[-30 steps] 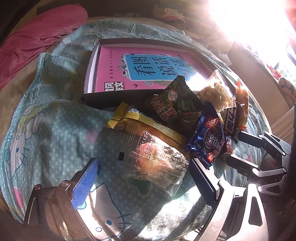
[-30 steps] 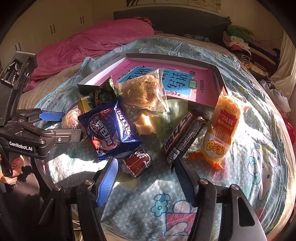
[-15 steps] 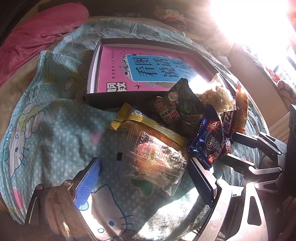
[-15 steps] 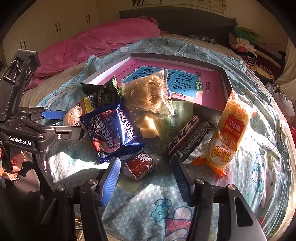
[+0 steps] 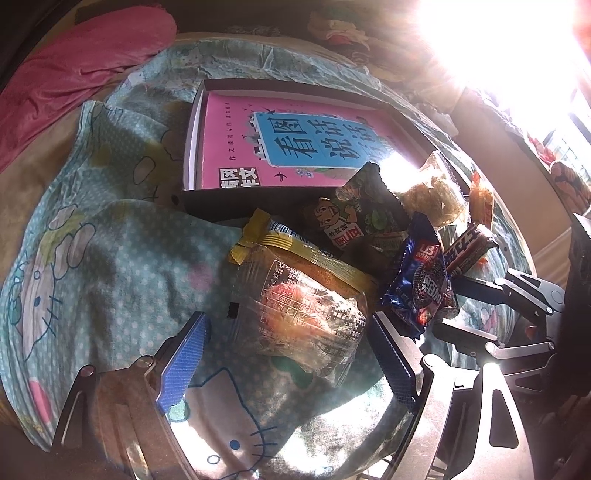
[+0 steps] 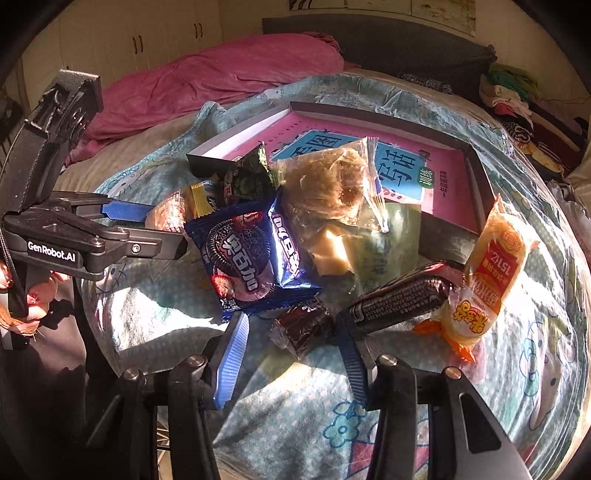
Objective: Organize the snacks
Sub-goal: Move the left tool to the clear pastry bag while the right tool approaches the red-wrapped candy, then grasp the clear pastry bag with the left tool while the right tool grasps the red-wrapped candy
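Between the right gripper jaws, just been closing but not pressing yet: one small dark-wrapped cake. Around the clear-wrapped pastry, the left gripper jaws, spread wide and just been narrowing – no touch seen. Marked "GenRobot.AI" on the left gripper body. Further out, on the cartoon-cat bedsheet: one blue Oreo-style cookie pack, one dark bar, one orange bun pack – and one dark box with a pink book inside

Home bedroom: bed with cartoon-print sheet, pink quilt, dark headboard, cupboards, piled clothes.
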`<state>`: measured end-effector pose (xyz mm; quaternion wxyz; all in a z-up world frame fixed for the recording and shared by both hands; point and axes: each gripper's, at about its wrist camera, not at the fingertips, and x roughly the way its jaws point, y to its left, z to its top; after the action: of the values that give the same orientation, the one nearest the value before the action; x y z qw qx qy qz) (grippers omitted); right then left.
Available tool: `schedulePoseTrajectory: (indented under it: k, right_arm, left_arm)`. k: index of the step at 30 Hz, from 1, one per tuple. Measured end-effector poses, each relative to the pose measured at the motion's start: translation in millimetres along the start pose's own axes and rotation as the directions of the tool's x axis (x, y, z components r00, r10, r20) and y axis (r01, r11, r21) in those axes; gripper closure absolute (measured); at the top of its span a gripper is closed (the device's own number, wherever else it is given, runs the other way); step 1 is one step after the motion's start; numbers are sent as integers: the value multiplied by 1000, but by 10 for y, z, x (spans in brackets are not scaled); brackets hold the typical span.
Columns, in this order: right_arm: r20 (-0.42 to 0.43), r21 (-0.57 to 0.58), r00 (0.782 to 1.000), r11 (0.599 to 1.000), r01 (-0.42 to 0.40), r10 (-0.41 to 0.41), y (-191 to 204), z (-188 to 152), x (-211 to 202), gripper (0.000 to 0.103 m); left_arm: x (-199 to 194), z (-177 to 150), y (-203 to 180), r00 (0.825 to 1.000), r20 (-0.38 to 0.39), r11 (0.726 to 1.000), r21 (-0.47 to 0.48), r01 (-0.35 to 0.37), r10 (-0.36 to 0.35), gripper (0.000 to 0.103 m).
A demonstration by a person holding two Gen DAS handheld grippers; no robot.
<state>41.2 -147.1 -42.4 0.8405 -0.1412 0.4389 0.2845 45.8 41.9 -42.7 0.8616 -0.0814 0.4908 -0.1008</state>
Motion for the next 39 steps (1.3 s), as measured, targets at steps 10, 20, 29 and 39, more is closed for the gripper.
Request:
schedulePoseTrajectory:
  k: [10, 20, 29, 39]
  right_arm:
    - [4, 56, 1000, 998, -26, 25, -130, -20, 42, 67]
    - [60, 133, 997, 990, -46, 38, -227, -38, -160, 67]
    - [118, 195, 992, 979, -60, 38, -325, -11, -326, 67]
    - [157, 243, 988, 969, -43, 4, -458, 9, -439, 67]
  left_arm:
    - [16, 47, 48, 999, 8, 999, -19, 32, -32, 23]
    - [21, 41, 43, 999, 4, 999, -11, 39, -39, 33]
    - [-223, 33, 119, 995, 56, 994, -68, 84, -81, 35]
    - [-398, 129, 193, 990, 121, 992, -100, 83, -70, 35]
